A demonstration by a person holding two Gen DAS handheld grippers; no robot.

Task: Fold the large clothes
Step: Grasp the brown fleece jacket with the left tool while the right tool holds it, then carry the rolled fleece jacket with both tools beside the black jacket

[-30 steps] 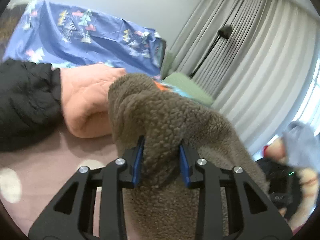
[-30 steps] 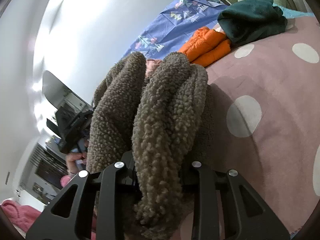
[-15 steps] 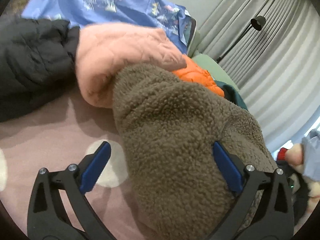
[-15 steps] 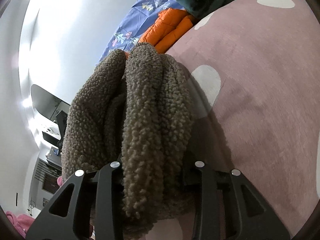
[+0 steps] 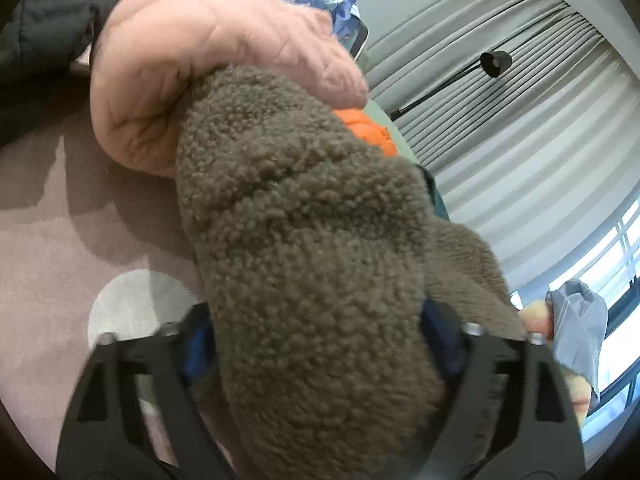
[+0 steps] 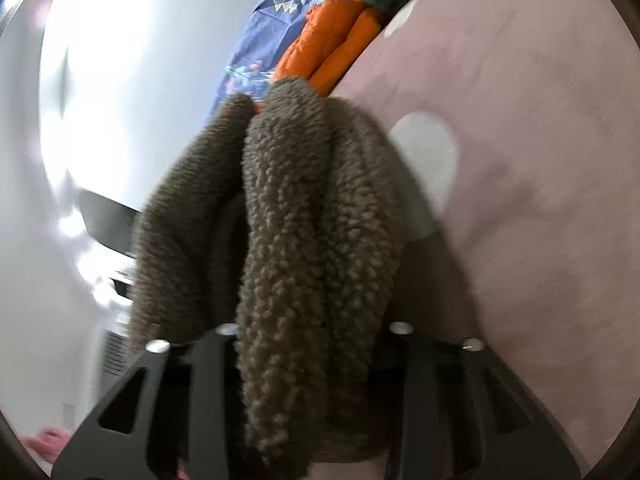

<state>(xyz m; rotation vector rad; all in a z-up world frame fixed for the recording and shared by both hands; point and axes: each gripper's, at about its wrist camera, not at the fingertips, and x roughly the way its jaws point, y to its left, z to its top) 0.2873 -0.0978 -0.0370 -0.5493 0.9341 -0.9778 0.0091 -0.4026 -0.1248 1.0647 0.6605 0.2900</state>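
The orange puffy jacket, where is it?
In the right wrist view, the orange puffy jacket lies at the top centre, on the pink dotted cover beyond the brown fleece, beside the blue patterned sheet.

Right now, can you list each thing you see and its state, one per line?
brown fleece garment: bunched thick, both ends between gripper fingers
left gripper: fingers close around a fat fold of fleece
right gripper: shut on the fleece
pink quilted jacket: folded, touching the fleece
black jacket: lying crumpled
orange jacket: folded
dotted pink cover: spread flat
curtains: drawn
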